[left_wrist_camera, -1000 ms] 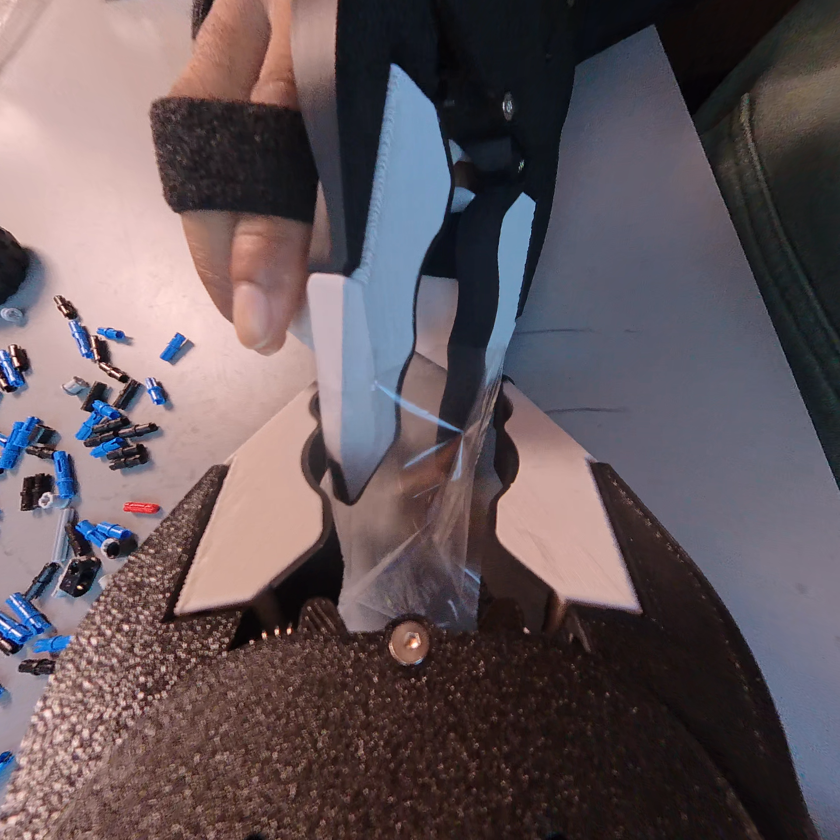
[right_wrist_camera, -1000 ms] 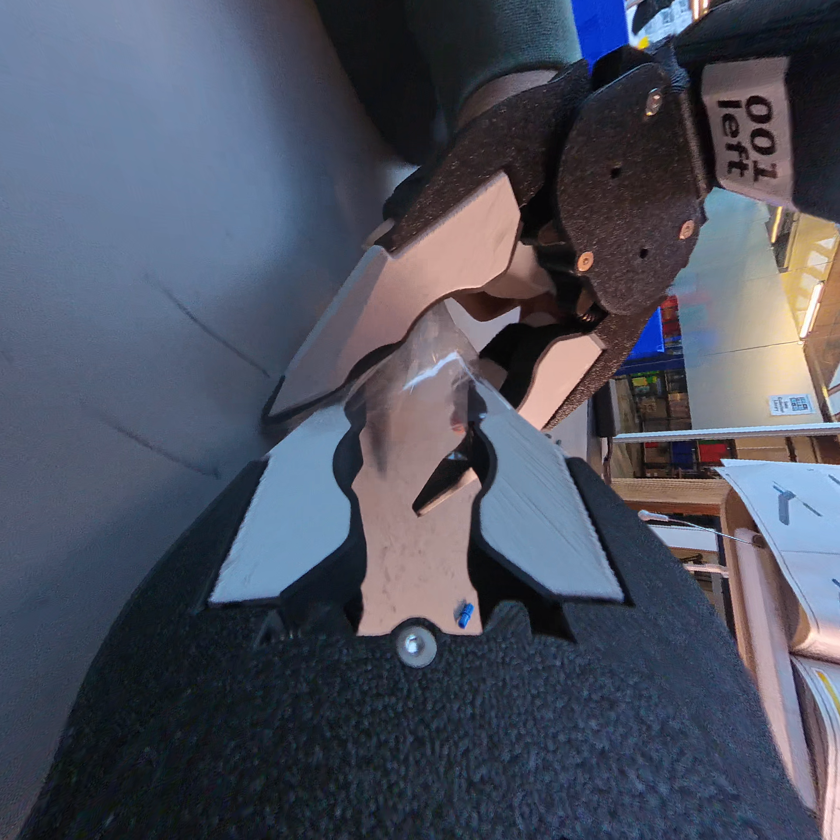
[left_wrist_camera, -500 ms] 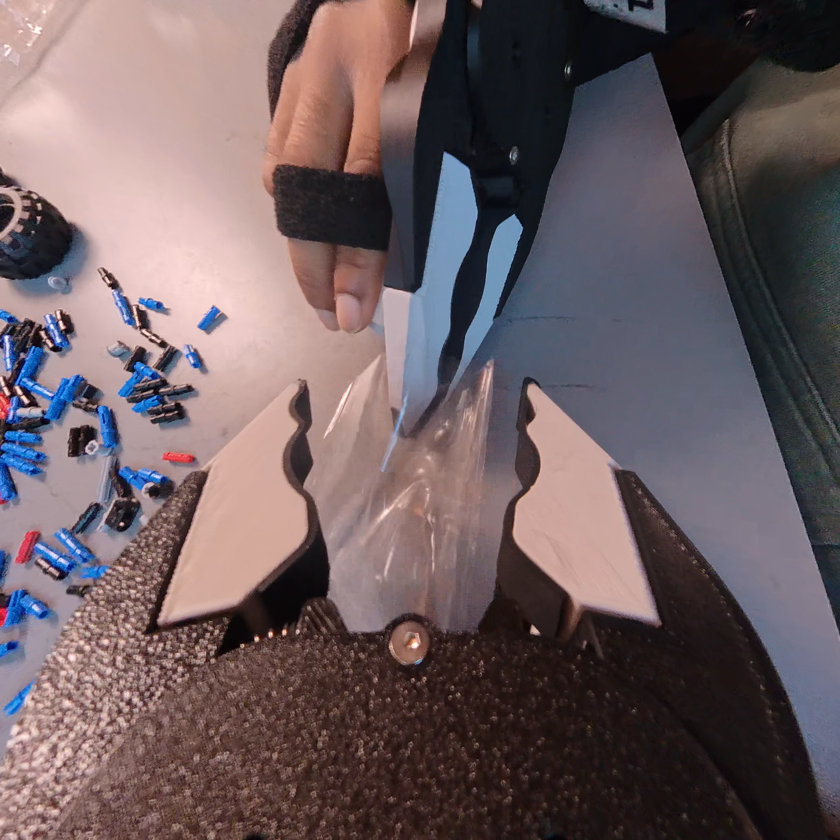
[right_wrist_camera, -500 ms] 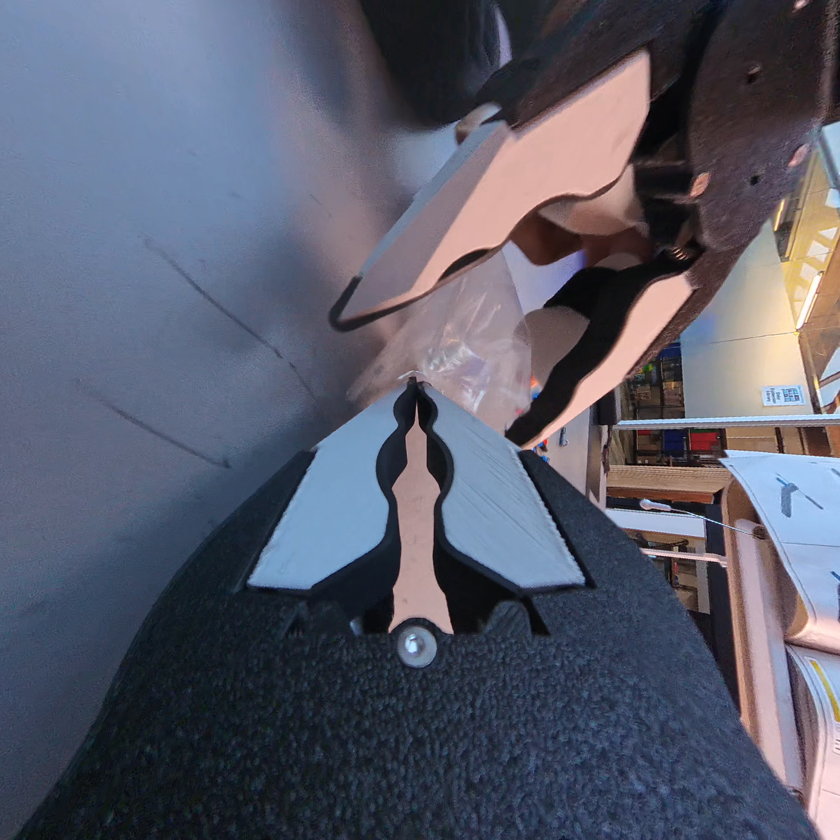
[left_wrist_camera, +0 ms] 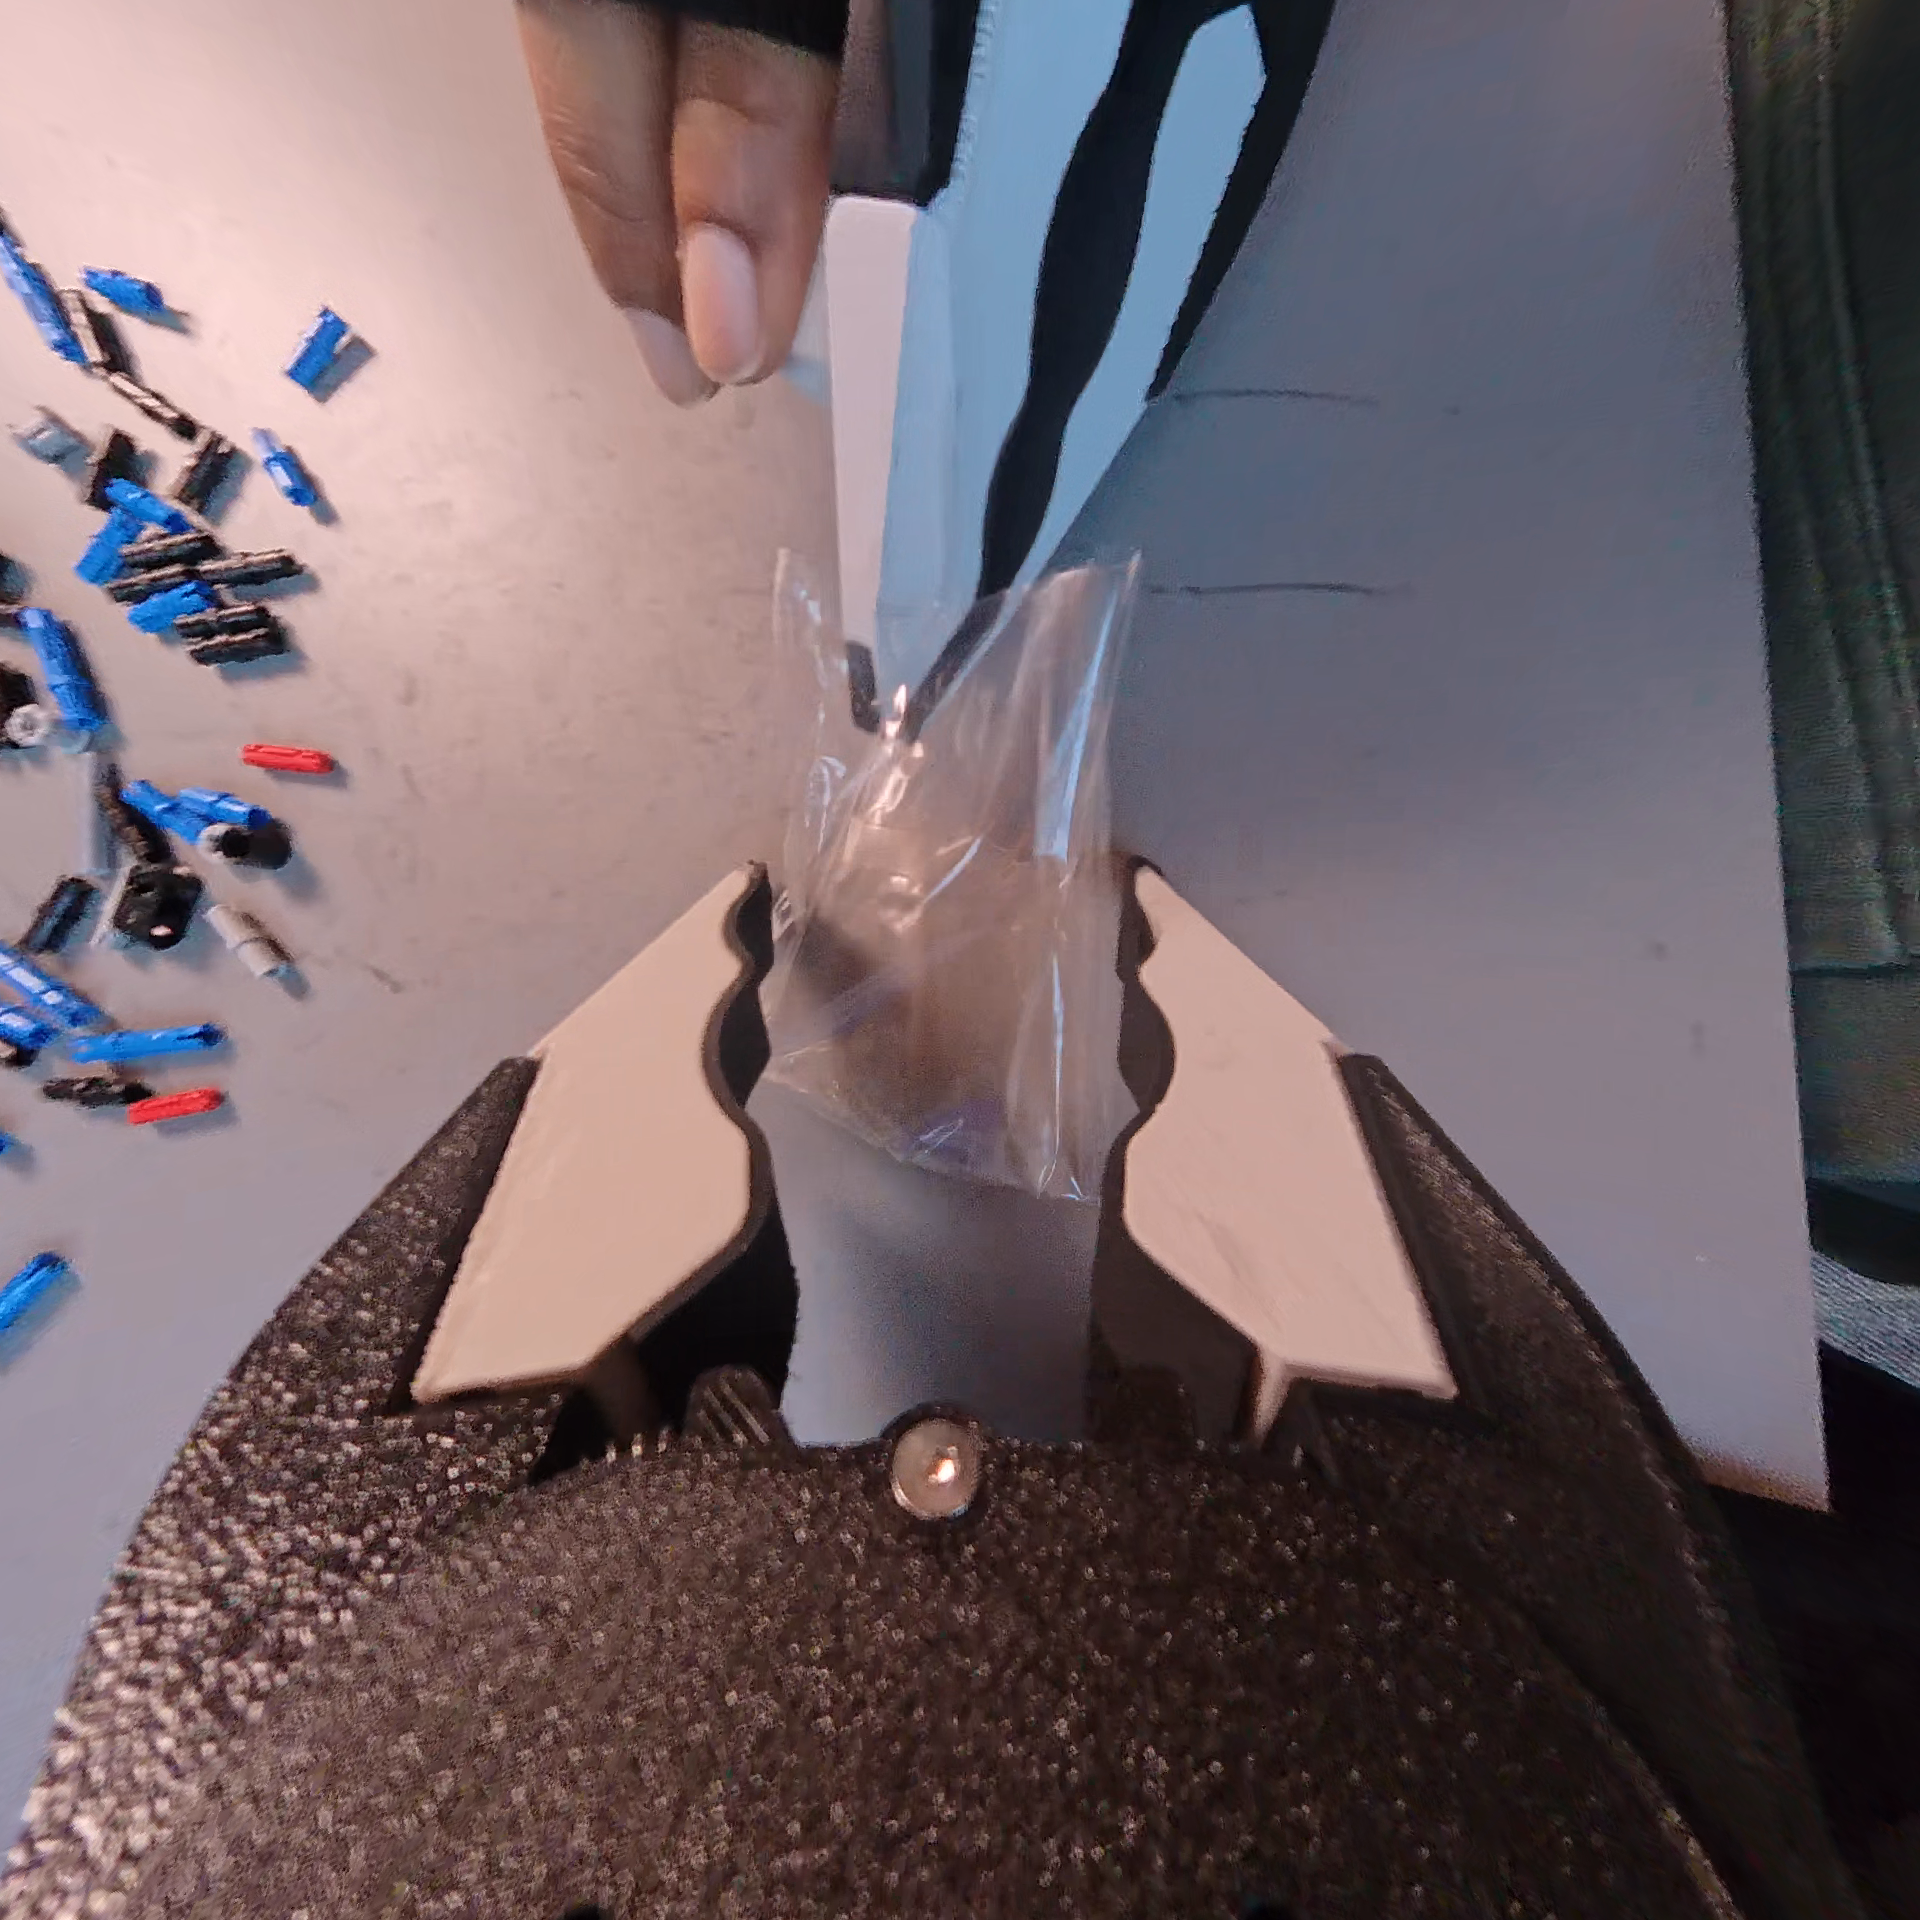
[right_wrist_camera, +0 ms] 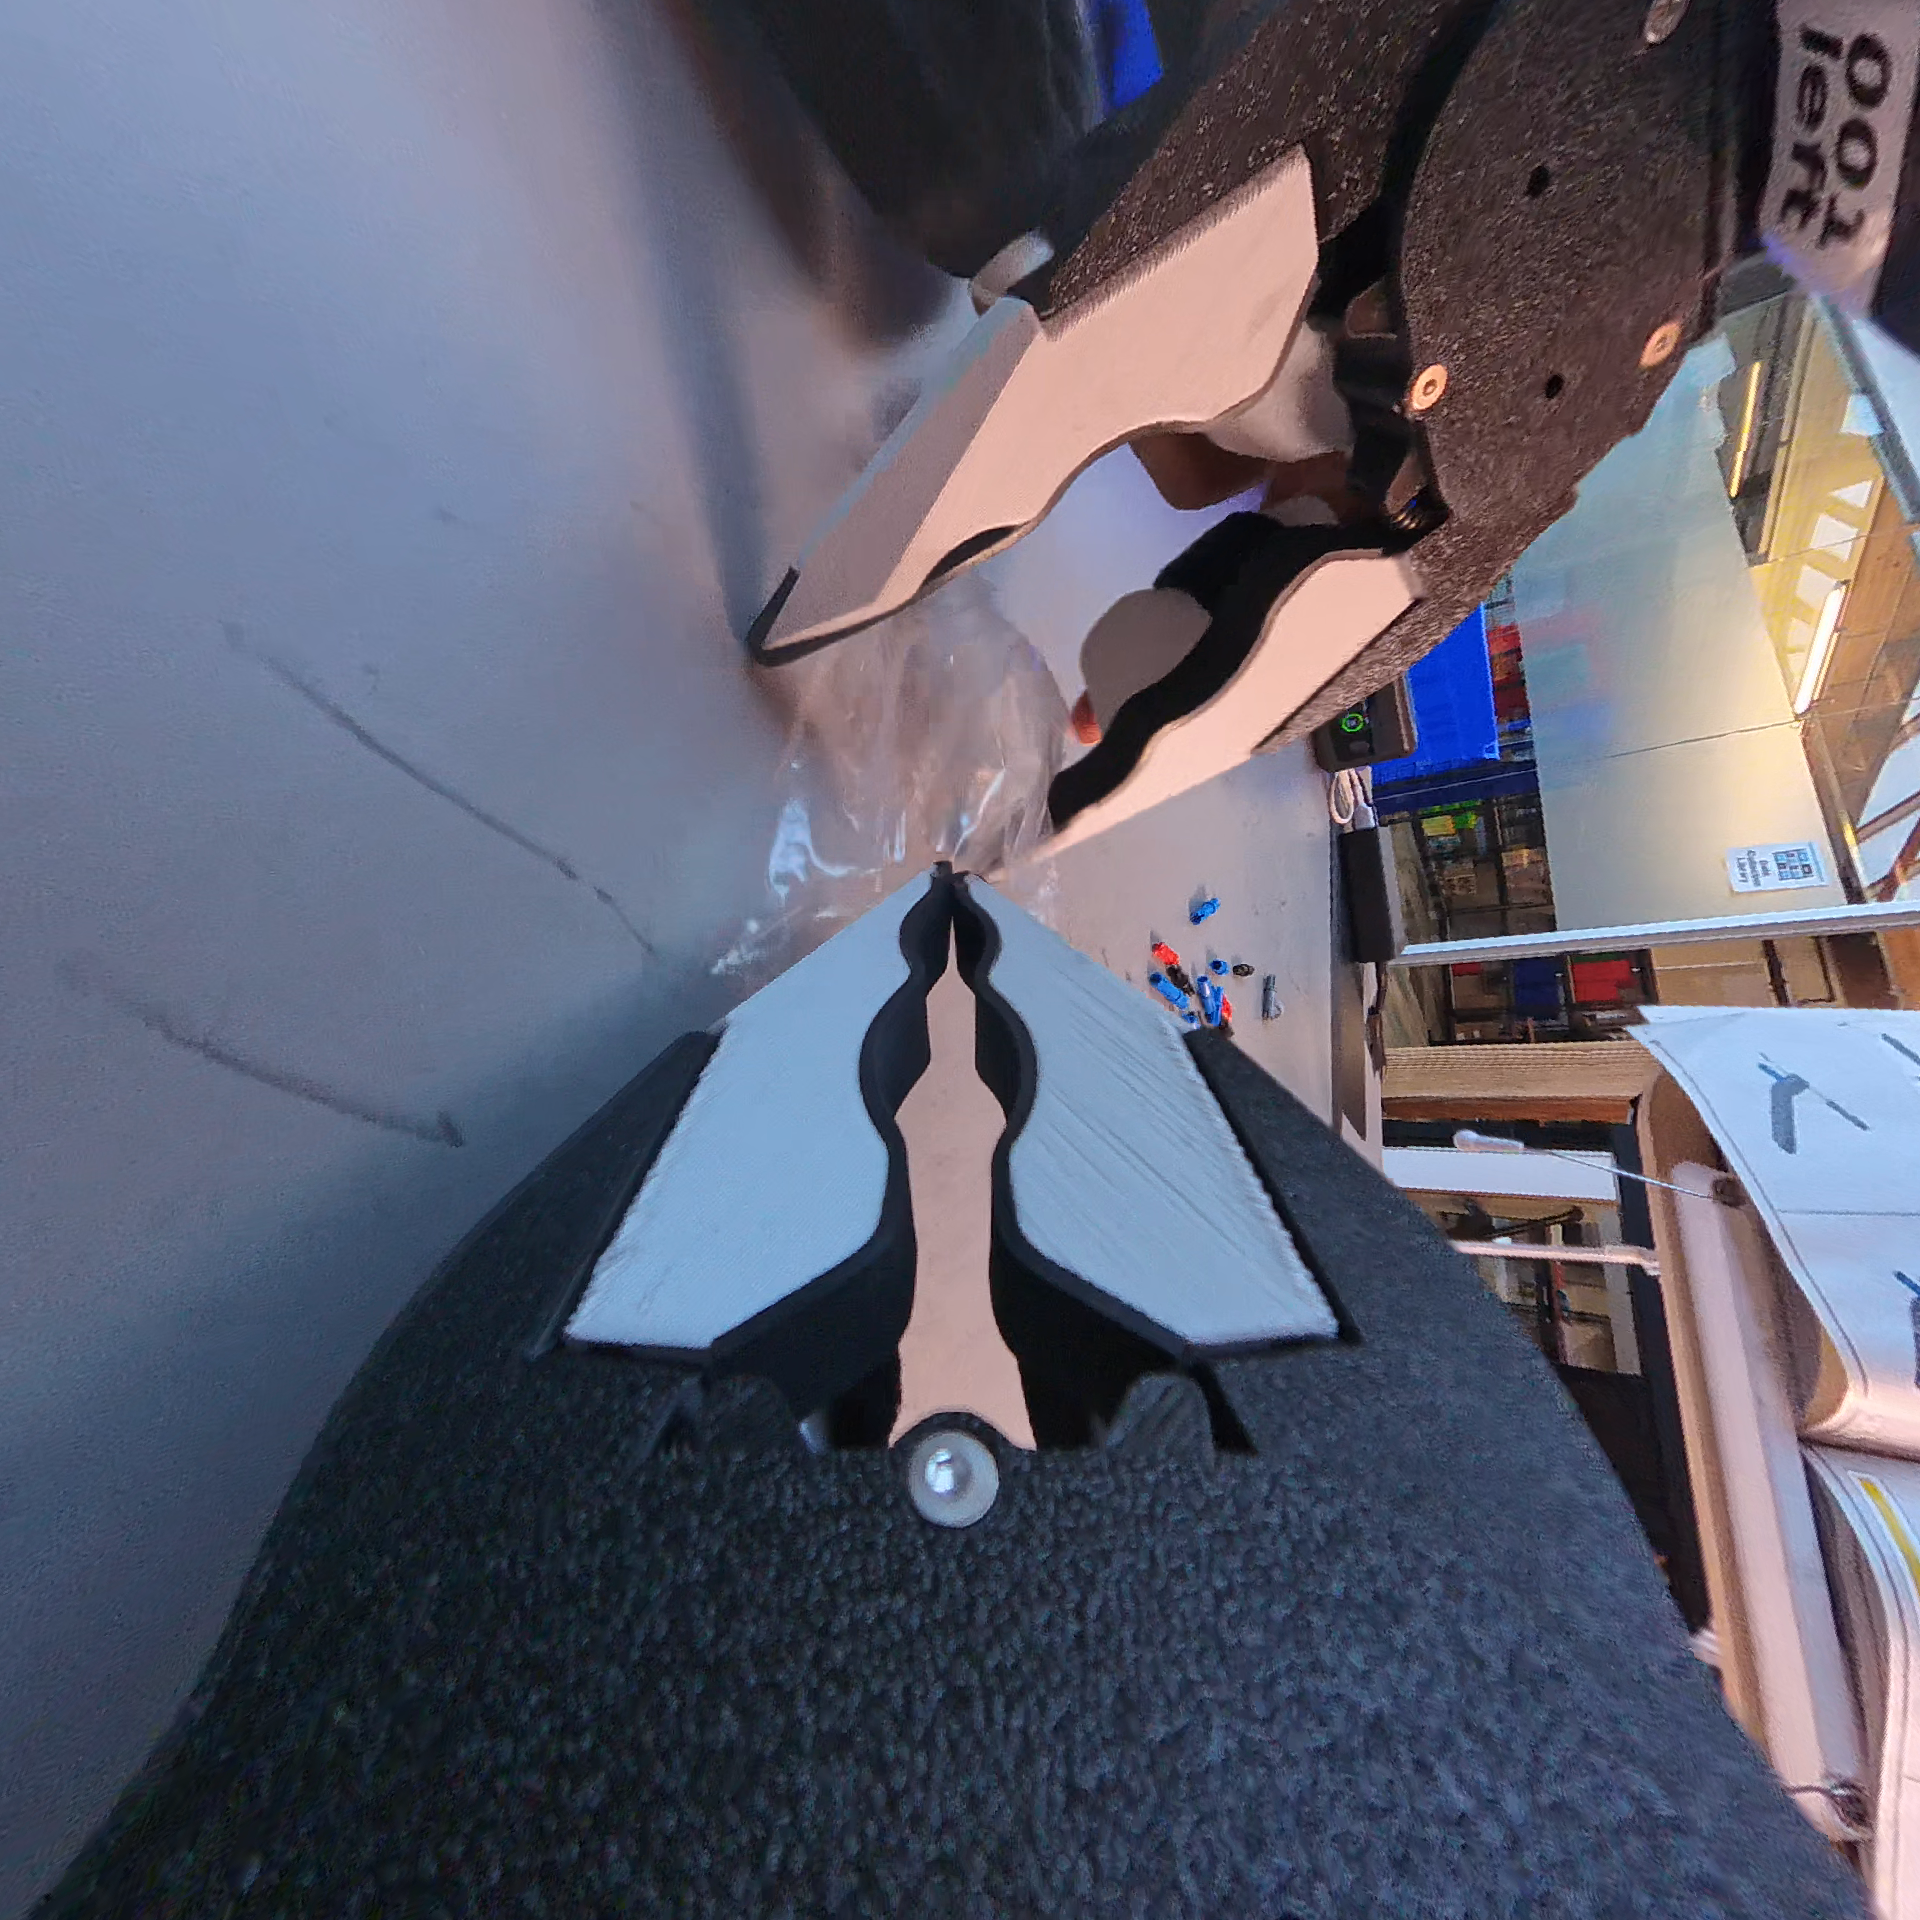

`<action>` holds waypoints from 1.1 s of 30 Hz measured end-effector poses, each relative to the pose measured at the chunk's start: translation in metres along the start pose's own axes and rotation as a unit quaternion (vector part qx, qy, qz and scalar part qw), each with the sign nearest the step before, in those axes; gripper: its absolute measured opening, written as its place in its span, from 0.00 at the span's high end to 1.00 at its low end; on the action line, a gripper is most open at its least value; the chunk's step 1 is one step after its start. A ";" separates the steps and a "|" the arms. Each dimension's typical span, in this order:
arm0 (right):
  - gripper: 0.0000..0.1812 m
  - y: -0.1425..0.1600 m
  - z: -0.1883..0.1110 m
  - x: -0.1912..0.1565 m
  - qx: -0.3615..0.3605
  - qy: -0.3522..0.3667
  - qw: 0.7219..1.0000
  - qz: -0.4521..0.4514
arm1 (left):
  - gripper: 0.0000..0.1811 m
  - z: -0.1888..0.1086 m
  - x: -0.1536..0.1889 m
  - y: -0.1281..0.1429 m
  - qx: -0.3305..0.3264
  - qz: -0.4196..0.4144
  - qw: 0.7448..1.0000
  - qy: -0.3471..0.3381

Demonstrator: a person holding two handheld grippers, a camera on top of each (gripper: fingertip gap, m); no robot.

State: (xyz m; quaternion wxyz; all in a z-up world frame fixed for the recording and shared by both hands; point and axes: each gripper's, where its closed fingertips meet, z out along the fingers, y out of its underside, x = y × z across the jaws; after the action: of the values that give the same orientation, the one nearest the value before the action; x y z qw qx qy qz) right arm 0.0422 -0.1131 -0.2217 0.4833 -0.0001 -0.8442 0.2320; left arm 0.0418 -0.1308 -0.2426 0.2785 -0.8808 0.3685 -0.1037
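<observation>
In the left wrist view the left tool [left_wrist_camera: 940,883] stands wide open around a clear plastic bag [left_wrist_camera: 956,883], gripping nothing; the right tool [left_wrist_camera: 883,665] pinches the bag's top at twelve o'clock. Small blue and black pegs [left_wrist_camera: 156,623] lie scattered on the table [left_wrist_camera: 499,623] at nine o'clock. In the right wrist view the right tool [right_wrist_camera: 951,873] is closed on the bag's edge [right_wrist_camera: 894,790], the open left tool [right_wrist_camera: 914,717] at one o'clock.

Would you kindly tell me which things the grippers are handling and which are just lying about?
Being handled: clear plastic bag, pinched by the shut right gripper, hanging between the fingers of the open left gripper.

Lying about: blue, black and red pins scattered on the table; white sheet; open booklets.
</observation>
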 end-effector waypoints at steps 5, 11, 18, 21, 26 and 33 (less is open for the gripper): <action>1.00 -0.005 0.006 0.001 -0.010 0.007 1.000 -0.016 | 0.69 0.006 0.003 -0.012 0.040 -0.010 0.999 0.034; 0.93 -0.014 0.002 0.006 0.011 0.000 1.000 0.029 | 0.73 0.008 0.009 -0.034 0.097 -0.015 0.992 0.082; 0.77 -0.020 -0.005 0.012 0.012 -0.025 0.996 0.089 | 0.65 0.006 0.009 -0.050 0.132 -0.013 0.988 0.084; 0.74 -0.021 -0.006 0.013 0.011 -0.029 0.995 0.094 | 0.64 0.010 0.013 -0.050 0.124 -0.008 0.988 0.090; 0.73 -0.022 -0.007 0.010 0.010 -0.039 0.995 0.097 | 0.63 0.015 0.017 -0.049 0.113 -0.003 0.989 0.097; 0.70 -0.022 -0.009 0.010 0.008 -0.045 0.994 0.100 | 0.63 0.015 0.016 -0.046 0.110 -0.008 0.989 0.099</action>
State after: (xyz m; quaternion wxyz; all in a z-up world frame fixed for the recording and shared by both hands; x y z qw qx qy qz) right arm 0.0491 -0.1273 -0.2011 0.4188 -0.0703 -0.8592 0.2854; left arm 0.0862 -0.1097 -0.2298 0.3353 -0.8331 0.3734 -0.2326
